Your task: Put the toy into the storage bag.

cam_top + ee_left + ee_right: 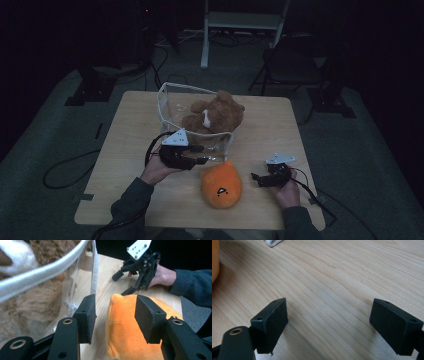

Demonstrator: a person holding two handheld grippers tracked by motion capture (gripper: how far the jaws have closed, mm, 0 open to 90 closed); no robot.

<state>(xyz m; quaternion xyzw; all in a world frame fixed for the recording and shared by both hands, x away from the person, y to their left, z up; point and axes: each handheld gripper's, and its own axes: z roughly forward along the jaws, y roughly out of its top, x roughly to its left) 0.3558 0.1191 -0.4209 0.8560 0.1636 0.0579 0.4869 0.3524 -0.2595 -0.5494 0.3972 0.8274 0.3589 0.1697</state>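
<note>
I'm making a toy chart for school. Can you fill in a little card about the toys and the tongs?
toy on table: orange plush, lying on the wooden table
toy in bag: brown teddy bear, inside the clear bag
left tongs: open, jaws either side of the orange plush's end, not pressing it
right tongs: open, nothing between them, over bare table

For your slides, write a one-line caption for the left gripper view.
Left gripper poised open around an orange plush toy, beside a clear bag holding a teddy bear.

High view above table (135, 150); gripper views close, sharing orange plush (130, 327).
</note>
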